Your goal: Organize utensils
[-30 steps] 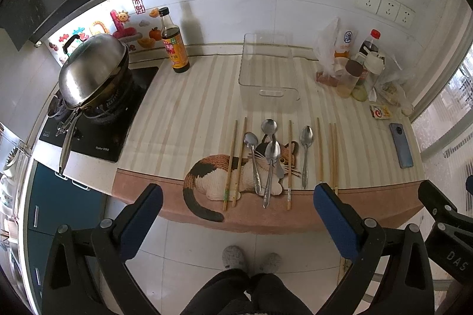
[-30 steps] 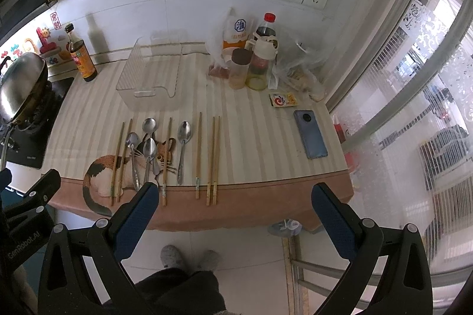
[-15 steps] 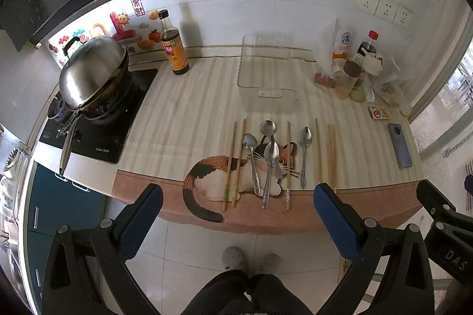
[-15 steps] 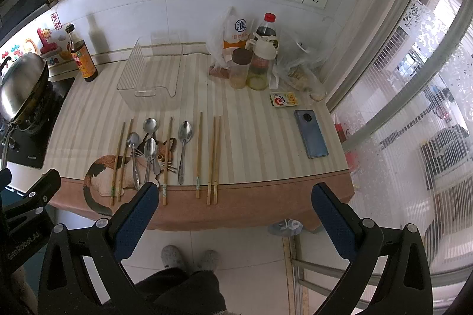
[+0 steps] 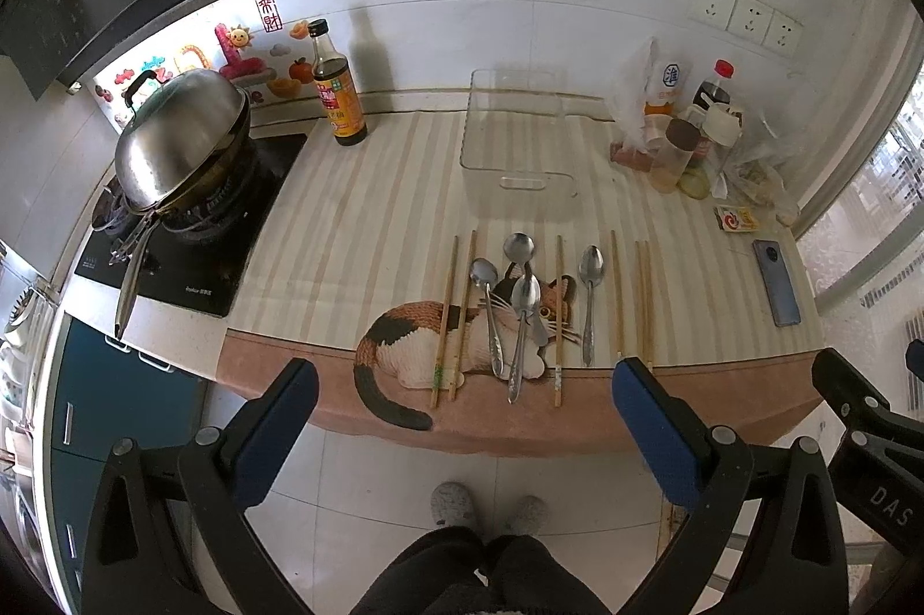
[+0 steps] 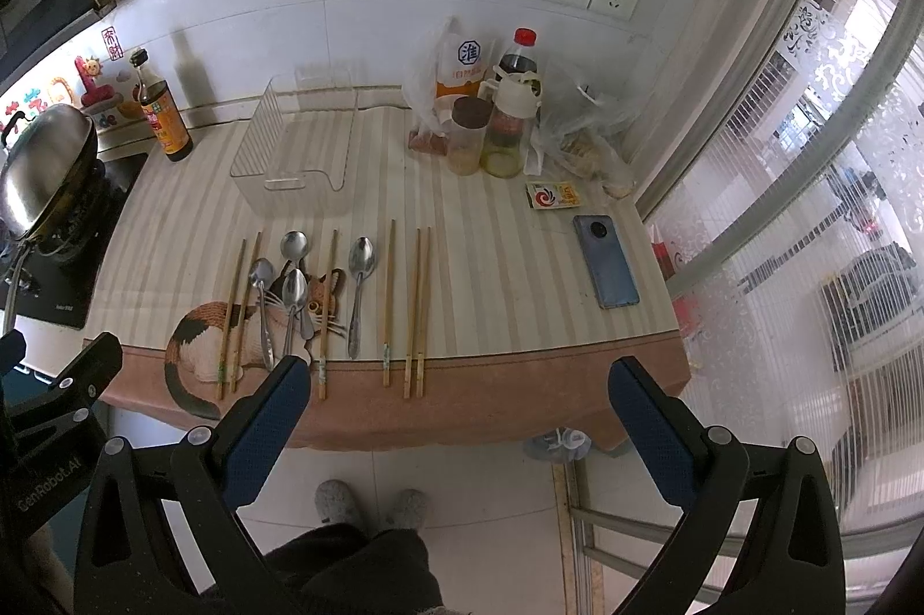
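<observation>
Several metal spoons (image 5: 522, 309) (image 6: 294, 294) and several wooden chopsticks (image 5: 641, 303) (image 6: 417, 303) lie in a row on a striped cloth with a cat picture, near the counter's front edge. Behind them stands a clear plastic bin (image 5: 517, 141) (image 6: 300, 150), with nothing in it. My left gripper (image 5: 462, 404) is open, held back from the counter's front edge above the floor. My right gripper (image 6: 456, 407) is open too, also short of the counter edge. Neither holds anything.
A lidded wok (image 5: 179, 141) sits on the stove at left, with a sauce bottle (image 5: 338, 92) beside it. Bottles, jars and bags (image 6: 496, 118) crowd the back right. A phone (image 6: 606, 260) and a small card (image 6: 551, 195) lie at right. A person's slippered feet (image 5: 485, 505) stand below.
Both views have shifted only slightly; the counter sits a little nearer in frame. Nothing on the counter moved and both grippers stay open.
</observation>
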A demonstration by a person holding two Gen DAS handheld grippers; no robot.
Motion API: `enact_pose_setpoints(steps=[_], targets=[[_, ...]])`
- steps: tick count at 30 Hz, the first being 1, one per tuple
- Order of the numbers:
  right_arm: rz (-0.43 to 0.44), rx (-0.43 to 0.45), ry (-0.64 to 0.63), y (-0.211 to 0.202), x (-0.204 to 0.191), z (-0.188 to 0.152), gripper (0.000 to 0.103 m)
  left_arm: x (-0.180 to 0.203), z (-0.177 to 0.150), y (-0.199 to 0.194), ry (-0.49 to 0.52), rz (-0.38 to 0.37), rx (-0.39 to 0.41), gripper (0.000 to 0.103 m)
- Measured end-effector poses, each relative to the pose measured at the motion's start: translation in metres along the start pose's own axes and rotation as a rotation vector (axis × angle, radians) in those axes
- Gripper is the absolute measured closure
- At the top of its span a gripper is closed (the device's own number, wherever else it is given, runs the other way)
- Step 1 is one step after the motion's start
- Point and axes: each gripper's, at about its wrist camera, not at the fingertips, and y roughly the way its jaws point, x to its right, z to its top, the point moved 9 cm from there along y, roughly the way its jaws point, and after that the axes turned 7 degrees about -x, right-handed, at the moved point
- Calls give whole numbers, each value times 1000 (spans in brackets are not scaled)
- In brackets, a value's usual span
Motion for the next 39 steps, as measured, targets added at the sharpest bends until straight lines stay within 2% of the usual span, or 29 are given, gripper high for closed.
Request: enact_pose_setpoints(steps=[26, 29, 34, 39], targets=[[2, 7, 1, -1, 3, -1, 0, 6, -4, -6, -1, -2, 6, 0], [2, 11, 2, -2, 4, 1, 0, 5, 1, -6, -18, 18, 47, 0], [49, 29, 22, 10, 9, 10, 0, -15, 24, 3, -71, 134, 161, 0], [89, 18, 59, 51, 13, 19, 0, -46, 41, 53, -98, 174, 99, 0]])
